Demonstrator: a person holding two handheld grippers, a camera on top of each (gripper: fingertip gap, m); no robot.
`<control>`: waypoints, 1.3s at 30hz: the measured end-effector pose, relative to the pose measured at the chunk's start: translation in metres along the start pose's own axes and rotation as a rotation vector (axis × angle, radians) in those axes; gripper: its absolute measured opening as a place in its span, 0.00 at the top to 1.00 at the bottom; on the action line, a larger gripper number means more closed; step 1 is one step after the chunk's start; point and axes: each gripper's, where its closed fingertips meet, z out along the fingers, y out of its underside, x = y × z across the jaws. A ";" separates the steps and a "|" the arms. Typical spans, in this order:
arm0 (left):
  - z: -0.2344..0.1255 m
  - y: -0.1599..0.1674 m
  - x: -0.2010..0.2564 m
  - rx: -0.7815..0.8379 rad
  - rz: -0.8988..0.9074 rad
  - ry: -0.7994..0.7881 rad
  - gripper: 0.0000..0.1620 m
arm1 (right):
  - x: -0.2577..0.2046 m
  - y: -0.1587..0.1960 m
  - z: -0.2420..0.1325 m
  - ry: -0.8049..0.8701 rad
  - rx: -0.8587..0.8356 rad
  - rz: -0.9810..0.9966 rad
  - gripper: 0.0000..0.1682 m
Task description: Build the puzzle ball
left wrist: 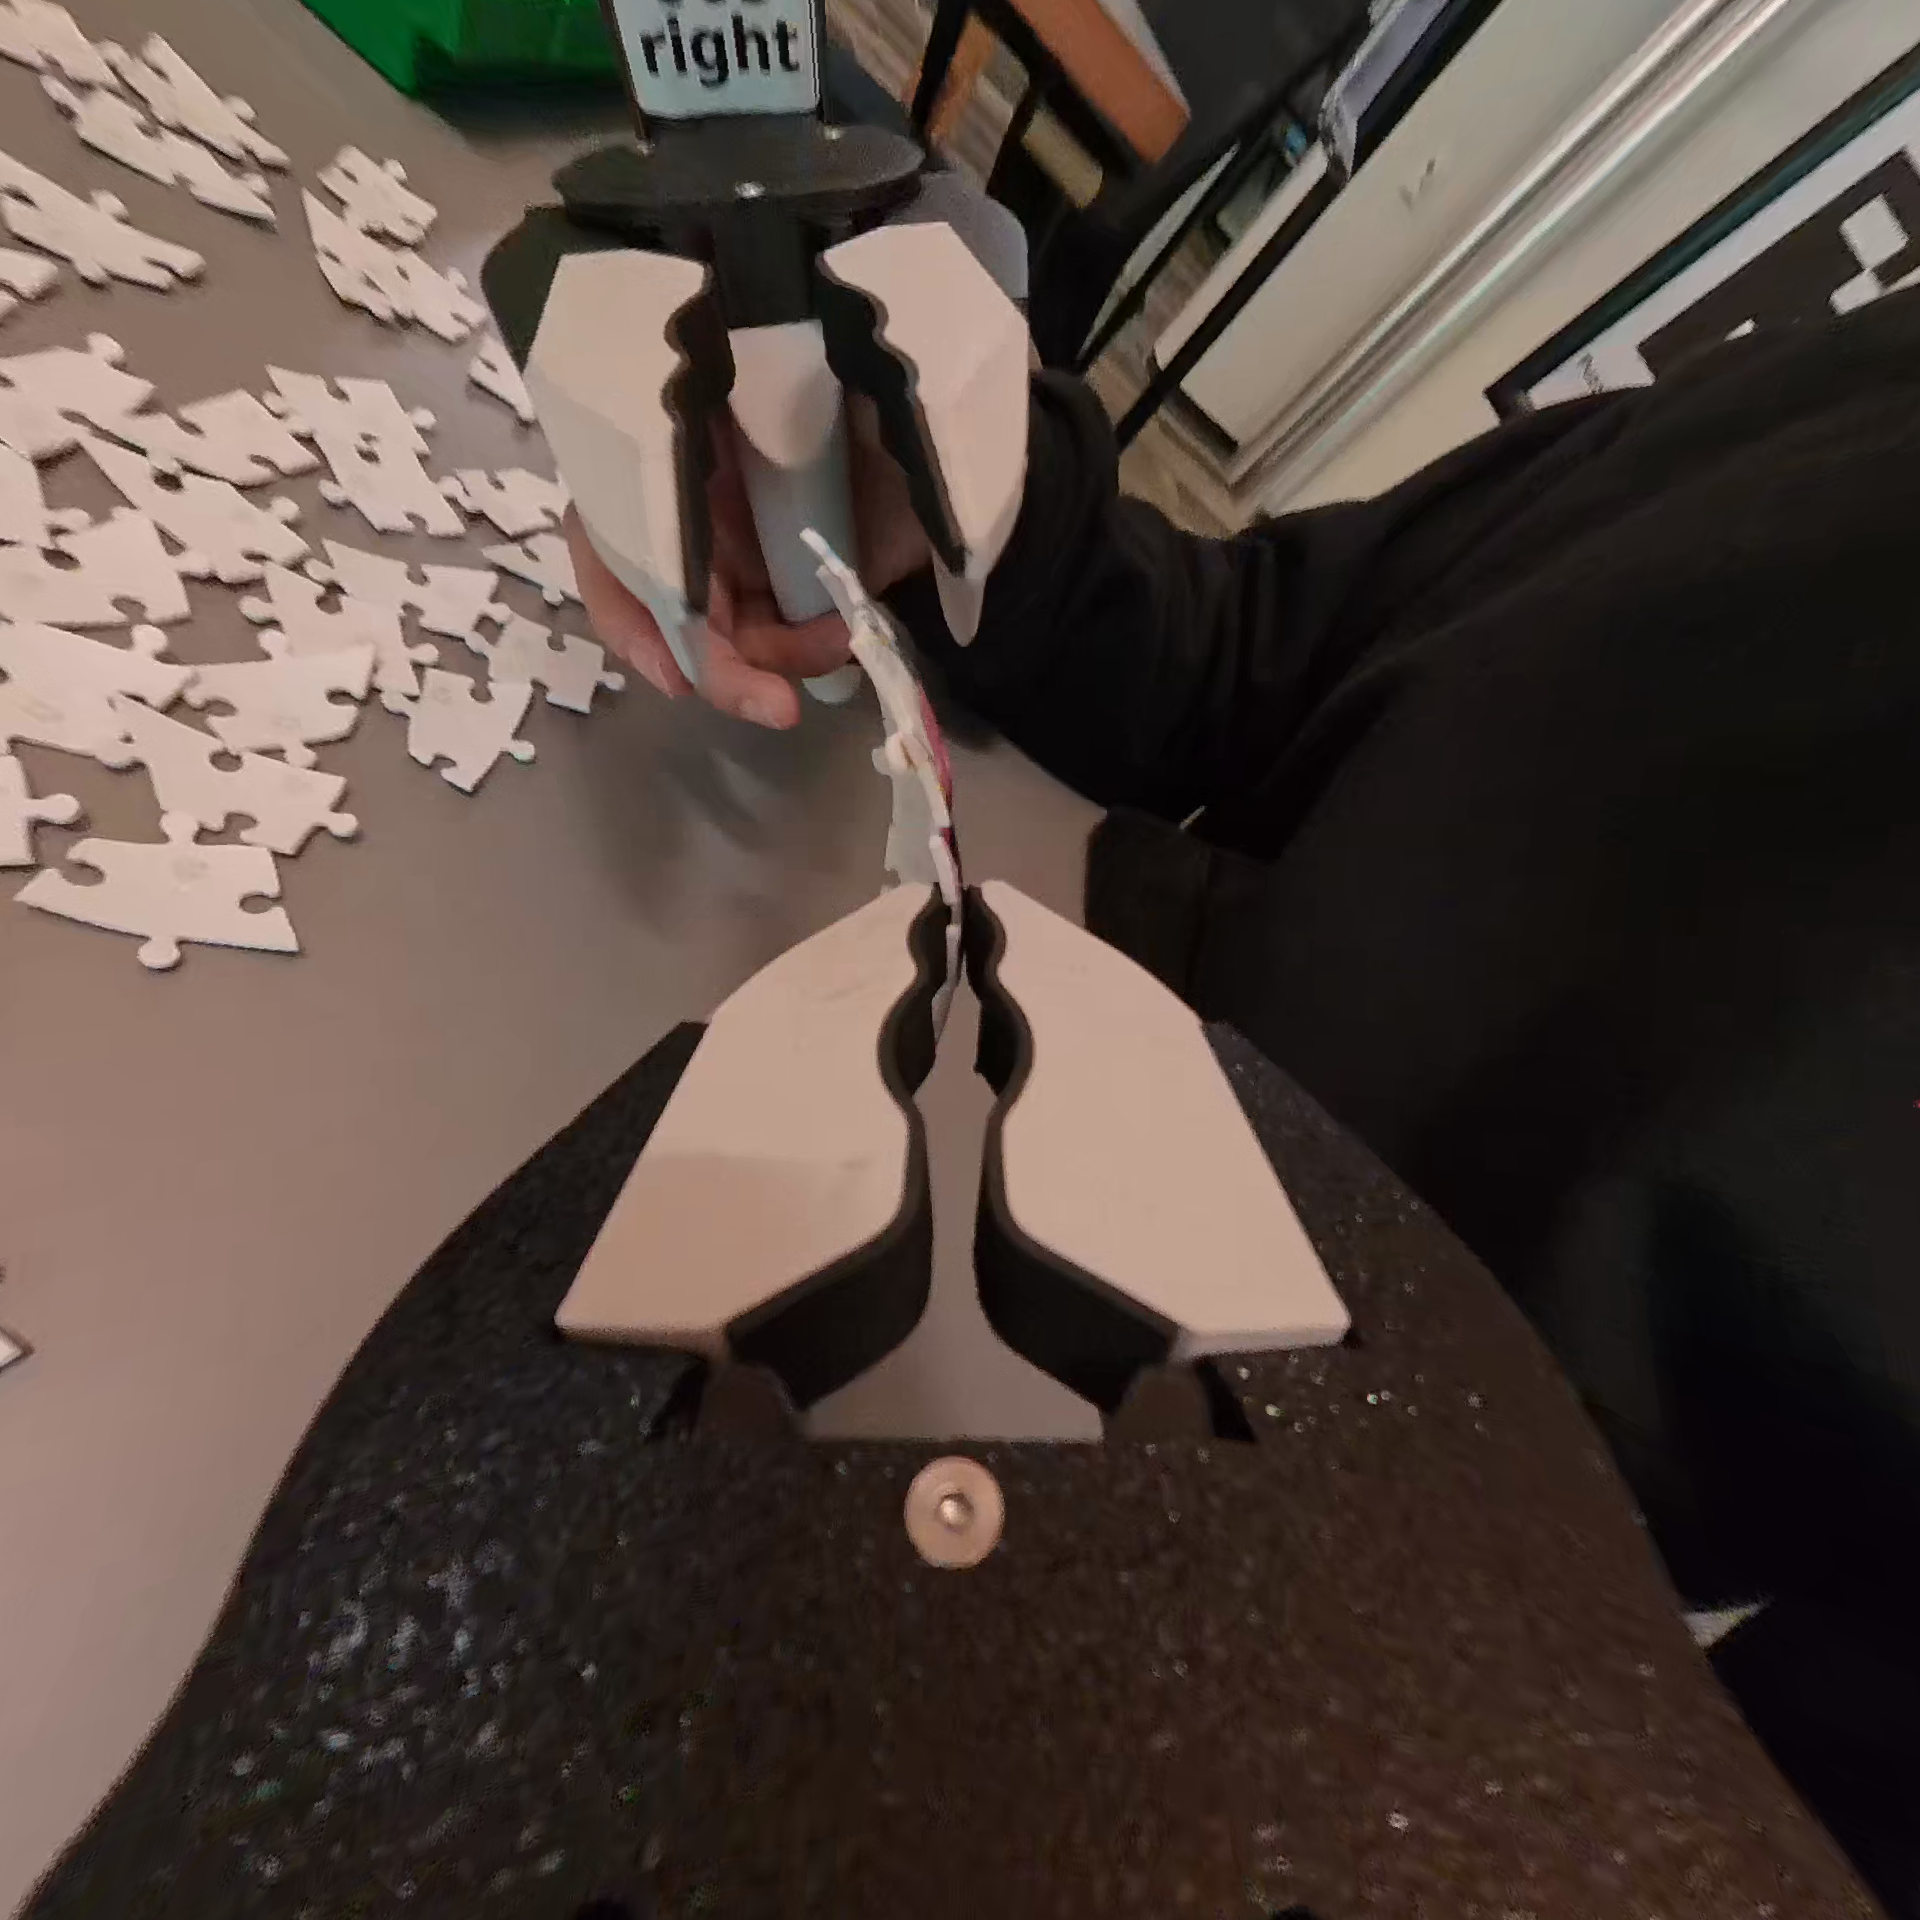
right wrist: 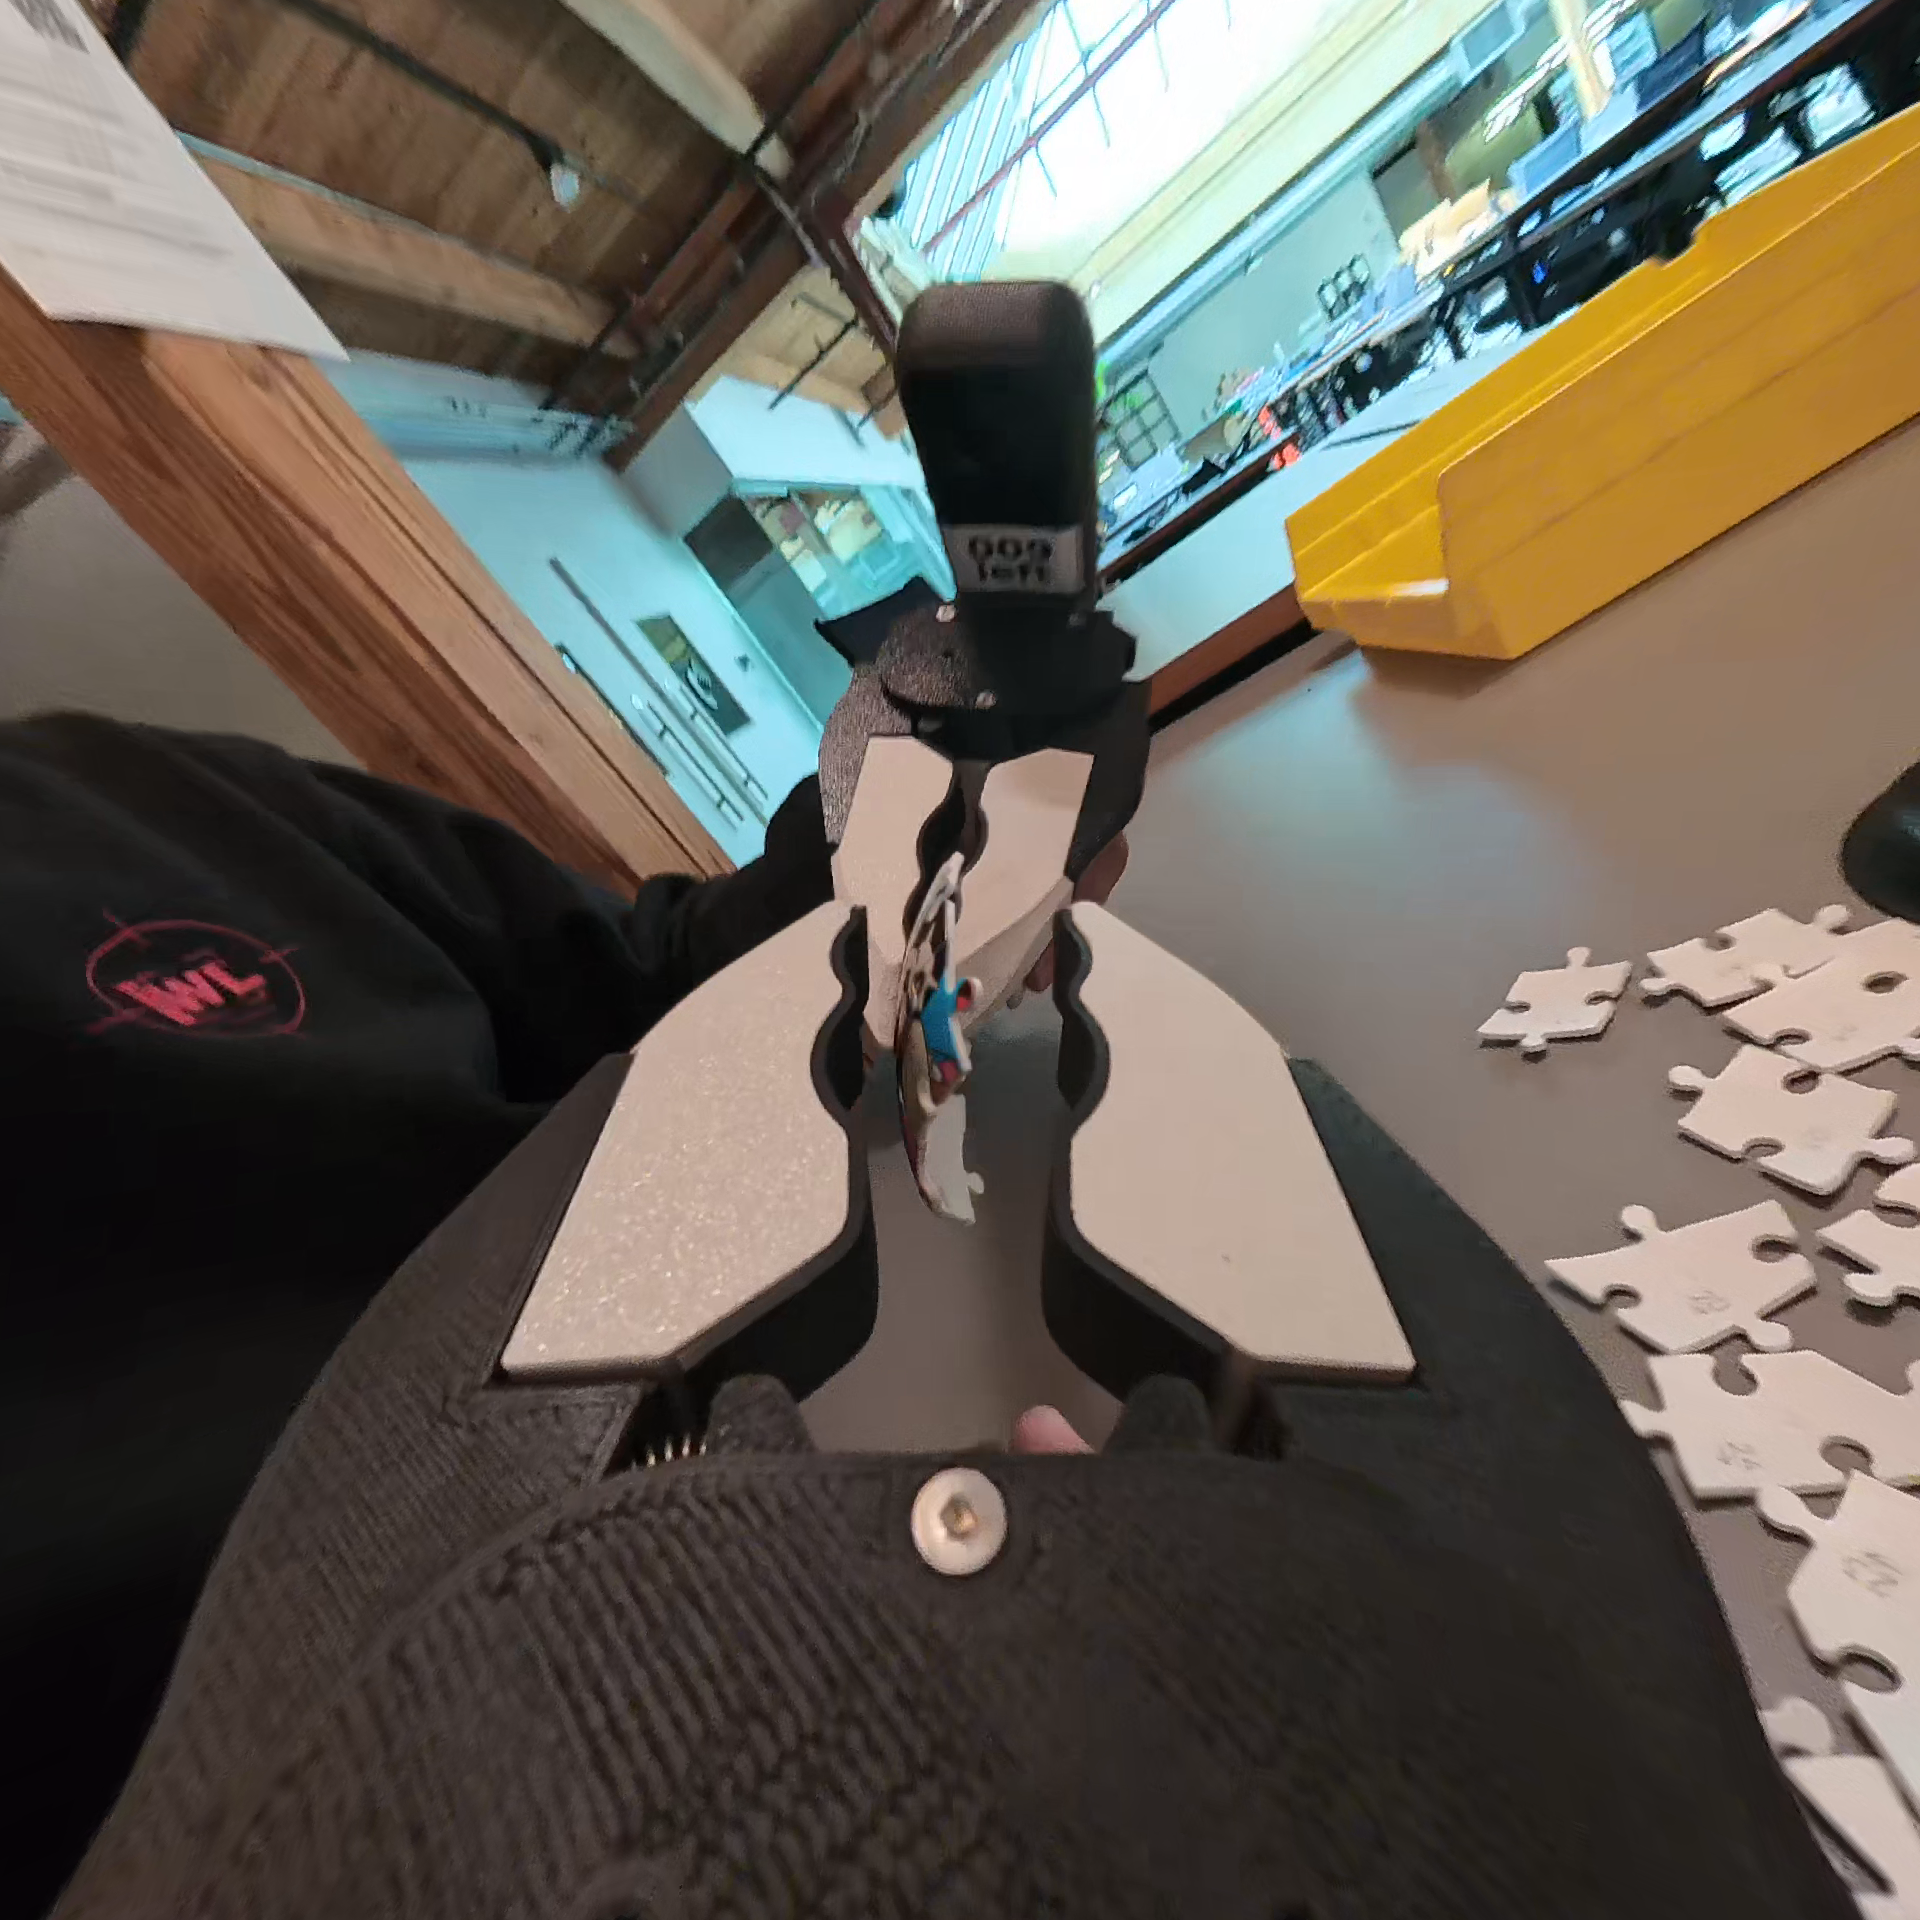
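Across the grey tabletop (left wrist: pixel 436 1091), loose white cardboard puzzle pieces (left wrist: pixel 208 582) lay face down in a scattered heap on the left of the left wrist view. Right of them, the left gripper (left wrist: pixel 961 891), white-fingered with black wavy pads, was clamped on the near end of a curved strip of joined puzzle pieces (left wrist: pixel 914 748), white on one side and printed on the other, held in the air above the table. Opposite it, the right gripper (left wrist: pixel 826 629) stood with its jaws spread wide, the strip's far end between them, touching neither finger. Farthest right sat the person's black sleeve (left wrist: pixel 1455 675). In the right wrist view a yellow plastic bin (right wrist: pixel 1579 499) rested beyond more loose pieces.
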 end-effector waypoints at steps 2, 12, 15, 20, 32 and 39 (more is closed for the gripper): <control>0.003 0.003 0.001 -0.037 0.004 0.011 0.99 | -0.002 0.009 0.005 -0.005 -0.054 -0.021 0.82; 0.005 0.012 -0.002 -0.165 0.007 -0.004 0.99 | -0.010 0.021 0.008 -0.063 -0.130 -0.006 0.97; 0.003 0.011 -0.004 -0.174 0.019 -0.017 0.99 | -0.008 0.020 0.008 -0.054 -0.124 0.020 0.98; 0.003 0.012 -0.004 -0.188 0.040 -0.008 0.99 | -0.009 0.021 0.009 -0.090 -0.112 0.090 0.98; 0.006 0.019 0.004 -0.256 0.112 0.120 0.99 | -0.015 0.029 0.011 -0.208 -0.116 0.258 0.98; 0.005 0.020 0.005 -0.273 0.146 0.121 0.99 | -0.015 0.028 0.012 -0.229 -0.107 0.321 0.98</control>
